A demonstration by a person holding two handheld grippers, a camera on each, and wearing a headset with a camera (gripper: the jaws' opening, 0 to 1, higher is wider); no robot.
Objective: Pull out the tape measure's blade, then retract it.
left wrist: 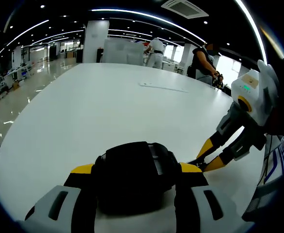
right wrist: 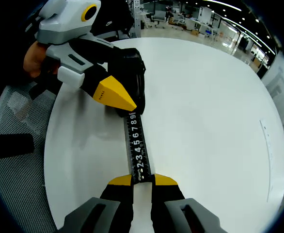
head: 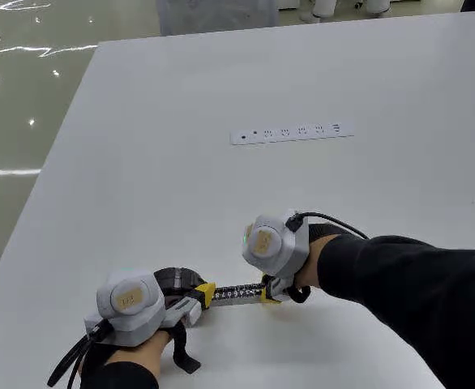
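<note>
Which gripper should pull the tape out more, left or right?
Right, I'd say. The right gripper is pinched on the end of the blade, which is only a little way out. The left gripper clamps the black case.

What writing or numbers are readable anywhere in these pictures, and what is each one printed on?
"2 3 4 5 6 7 8 9": on the tape measure's blade, right gripper view; the next number, by the case, is partly hidden.
Small dark print on the yellow fingertip beside the case: too small to read.
Marks on the power strip, head view: too small to read.
</note>
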